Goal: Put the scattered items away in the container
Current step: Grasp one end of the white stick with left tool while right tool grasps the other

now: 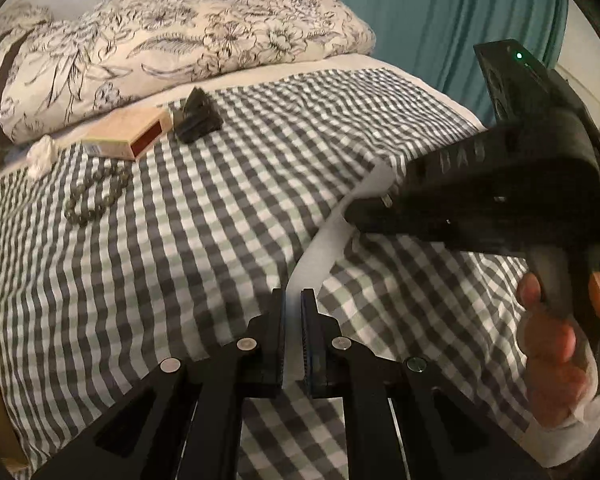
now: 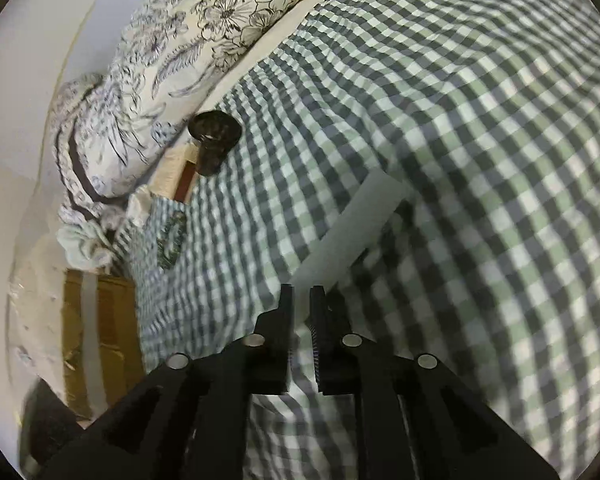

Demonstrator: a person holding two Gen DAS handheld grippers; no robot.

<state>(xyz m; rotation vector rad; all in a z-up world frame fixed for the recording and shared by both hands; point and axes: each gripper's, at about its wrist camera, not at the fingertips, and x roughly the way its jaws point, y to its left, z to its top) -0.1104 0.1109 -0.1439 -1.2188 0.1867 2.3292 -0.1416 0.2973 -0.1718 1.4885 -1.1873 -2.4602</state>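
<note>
On the checked bedspread [image 1: 220, 240], items lie scattered toward the far-left corner, under the floral pillow [image 1: 180, 40]: matchbox [image 1: 128, 136], dark crumpled object [image 1: 198, 120] just beside its right end, bead bracelet [image 1: 96, 196] nearer, white crumpled tissue [image 1: 42, 156] at the left edge; a white paper strip [image 1: 332, 236] lies closest, running diagonally from near-centre up to the right.

Left gripper [image 1: 293, 304]: jaws nearly closed, a narrow gap between them, nothing held; hovers above the strip's near end.
Right gripper [image 2: 302, 300]: same narrow gap, empty as far as its own view shows; in the left view its tip sits over the strip's upper part, contact not clear.

Cardboard box [image 2: 96, 332], probably the container, stands off the bed's left side, below the items.

Key relation: strip's long axis runs roughly forward and rightward from the left gripper; both grippers near it; small items lie well apart, ahead-left; left hand nearer those.
</note>
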